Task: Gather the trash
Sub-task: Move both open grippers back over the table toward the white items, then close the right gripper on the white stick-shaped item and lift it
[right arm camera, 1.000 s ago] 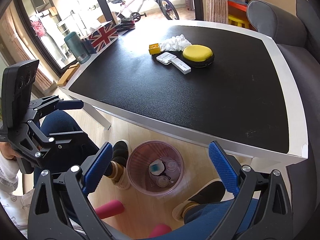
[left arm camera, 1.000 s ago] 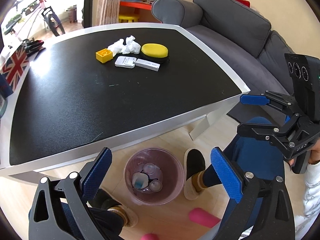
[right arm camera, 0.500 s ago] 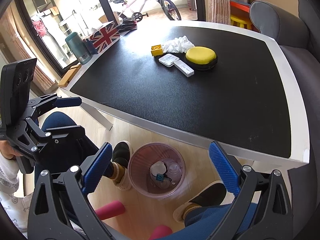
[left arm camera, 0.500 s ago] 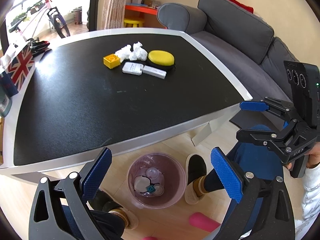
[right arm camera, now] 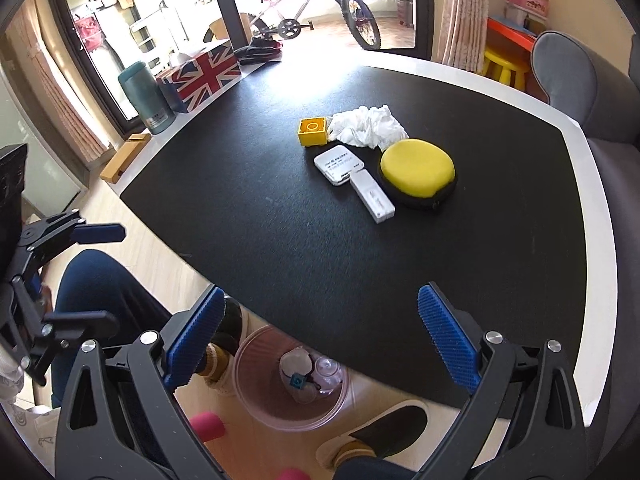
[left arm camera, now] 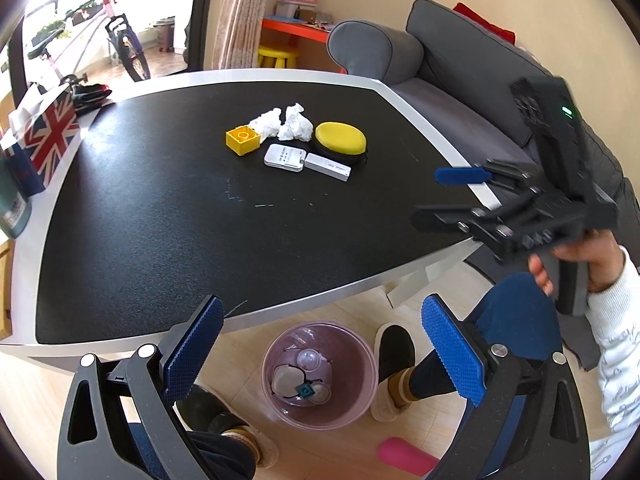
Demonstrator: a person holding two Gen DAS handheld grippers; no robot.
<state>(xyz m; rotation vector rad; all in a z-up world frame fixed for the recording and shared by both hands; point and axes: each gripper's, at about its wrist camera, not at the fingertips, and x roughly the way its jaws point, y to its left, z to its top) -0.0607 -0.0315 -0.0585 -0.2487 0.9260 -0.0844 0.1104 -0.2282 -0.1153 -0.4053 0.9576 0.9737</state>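
Note:
Two crumpled white tissues (left arm camera: 286, 124) (right arm camera: 368, 126) lie on the far middle of the black table (left arm camera: 160, 240), beside a yellow brick (left arm camera: 241, 141). A pink see-through bin (left arm camera: 362, 404) (right arm camera: 256, 400) stands on the floor under the near table edge, with clear cups and a small teal piece inside. My left gripper (left arm camera: 320, 320) hangs open and empty above the bin, just off the table edge. My right gripper (right arm camera: 322, 304) (left arm camera: 444, 196) is open and empty too, held by a hand over the table's near right corner.
A yellow round case (right arm camera: 416, 170), a white card reader (right arm camera: 338, 164) and a white stick (right arm camera: 372, 196) lie next to the tissues. A Union Jack box (right arm camera: 204, 72) and teal bottle (right arm camera: 146, 96) stand at the left edge. Grey sofa (left arm camera: 460, 60) on the right. Feet flank the bin.
Both grippers have risen and moved forward toward the table. The right gripper has lifted from beside the knee to over the table corner. Both stay open and empty.

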